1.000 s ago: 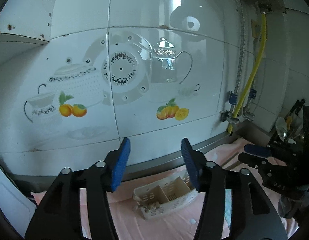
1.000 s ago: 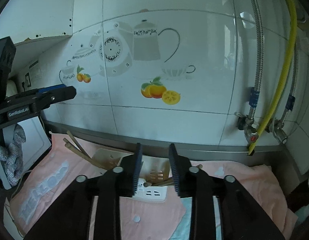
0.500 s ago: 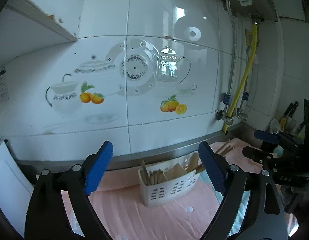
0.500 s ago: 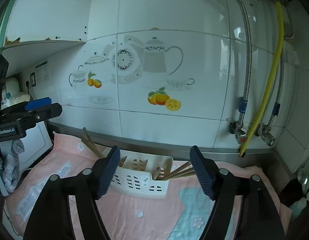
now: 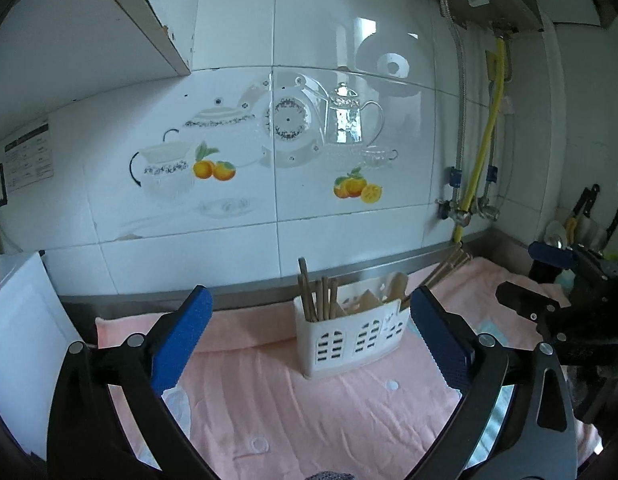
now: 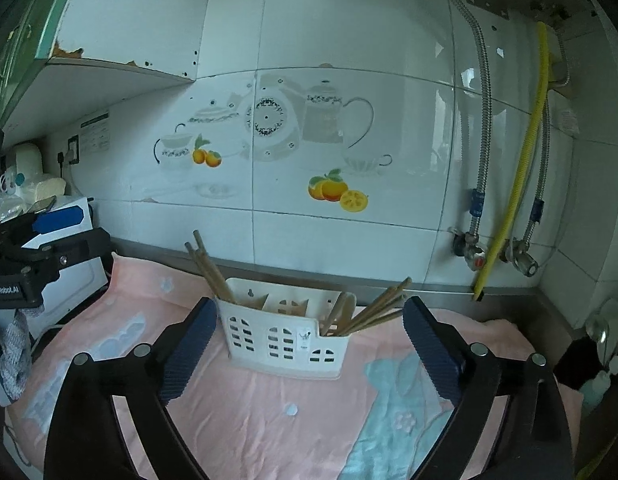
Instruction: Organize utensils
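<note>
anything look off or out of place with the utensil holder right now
Mostly tidy: the white holder stands upright on the pink towel. The one oddity is the wooden chopsticks in its right compartment, which lean far out over the rim, unlike the near-upright bunch at the other end. Nothing looks spilled or broken.

Each claw [image 5: 309, 332] [image 6: 307, 340] has black arms with silver screws and ribbed blue pads [image 5: 181, 340].

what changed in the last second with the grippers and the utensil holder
Both the left gripper and right gripper drew back from the white utensil holder while their jaws have just been opening; nothing is between the pads. The holder now stands upright on the pink cloth, chopsticks inside.
</note>
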`<state>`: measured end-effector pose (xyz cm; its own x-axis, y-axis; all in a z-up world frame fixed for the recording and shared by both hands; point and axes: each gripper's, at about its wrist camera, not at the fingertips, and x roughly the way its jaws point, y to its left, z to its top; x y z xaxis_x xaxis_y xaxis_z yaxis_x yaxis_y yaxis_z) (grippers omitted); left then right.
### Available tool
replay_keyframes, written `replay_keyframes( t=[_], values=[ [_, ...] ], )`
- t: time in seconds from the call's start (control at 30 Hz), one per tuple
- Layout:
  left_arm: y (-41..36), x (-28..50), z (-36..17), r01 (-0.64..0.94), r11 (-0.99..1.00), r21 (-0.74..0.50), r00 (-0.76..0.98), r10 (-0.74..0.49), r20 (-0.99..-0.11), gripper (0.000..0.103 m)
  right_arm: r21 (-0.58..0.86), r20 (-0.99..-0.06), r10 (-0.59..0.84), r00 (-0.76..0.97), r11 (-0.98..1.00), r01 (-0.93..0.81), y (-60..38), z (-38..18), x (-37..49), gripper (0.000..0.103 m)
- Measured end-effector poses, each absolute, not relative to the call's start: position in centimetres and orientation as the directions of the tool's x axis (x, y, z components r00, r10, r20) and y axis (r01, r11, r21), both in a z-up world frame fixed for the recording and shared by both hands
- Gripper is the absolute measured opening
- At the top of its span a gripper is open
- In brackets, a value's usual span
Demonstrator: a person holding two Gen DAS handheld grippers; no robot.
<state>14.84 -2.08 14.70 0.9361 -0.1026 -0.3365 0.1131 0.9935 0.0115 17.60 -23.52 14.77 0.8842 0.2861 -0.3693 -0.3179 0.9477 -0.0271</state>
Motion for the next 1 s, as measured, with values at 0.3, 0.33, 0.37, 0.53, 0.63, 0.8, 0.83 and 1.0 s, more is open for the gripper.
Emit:
replay_keyframes(
  t=[0.3, 0.33, 0.37, 0.53, 0.63, 0.8, 0.83, 1.0],
  values=[
    [-3.0, 12.1, 13.4, 0.091, 0.995, 0.040, 0.942, -0.073, -0.326, 0.098, -0.003, -0.355, 0.276, 0.893, 0.955, -0.296, -23.3, 13.7, 15.0, 0.096],
    [-3.0, 11.8, 13.2, 0.087, 0.996, 0.036, 0.942, -0.071, -0.328, 0.098, 0.005, -0.358, 0.280, 0.891, 0.954, -0.299, -23.3, 13.6, 14.8, 0.096],
    [-3.0, 11.6, 13.0, 0.086, 0.996, 0.032, 0.941, -0.070, -0.331, 0.098, 0.012, -0.363, 0.284, 0.888, 0.954, -0.300, -23.3, 13.3, 14.5, 0.096],
    [-2.9, 10.8, 12.0, 0.078, 0.997, 0.013, 0.935, -0.069, -0.347, 0.098, 0.009, -0.373, 0.269, 0.888, 0.958, -0.287, -23.2, 12.5, 13.3, 0.096],
    [-2.5, 10.3, 11.4, 0.073, 0.997, -0.005, 0.933, -0.070, -0.353, 0.098, 0.020, -0.378, 0.268, 0.886, 0.959, -0.282, -23.4, 12.2, 12.8, 0.096],
    [-2.1, 9.7, 10.5, 0.054, 0.998, -0.009, 0.929, -0.054, -0.366, 0.098, 0.054, -0.390, 0.270, 0.880, 0.961, -0.271, -24.0, 11.6, 12.2, 0.096],
    [-2.0, 9.6, 10.3, 0.051, 0.999, -0.005, 0.928, -0.049, -0.368, 0.098, 0.056, -0.392, 0.268, 0.880, 0.962, -0.268, -24.1, 11.5, 12.1, 0.096],
    [-1.6, 9.1, 9.3, 0.047, 0.999, -0.018, 0.921, -0.051, -0.385, 0.098, 0.067, -0.405, 0.259, 0.877, 0.965, -0.253, -24.4, 10.7, 11.6, 0.096]
  ],
)
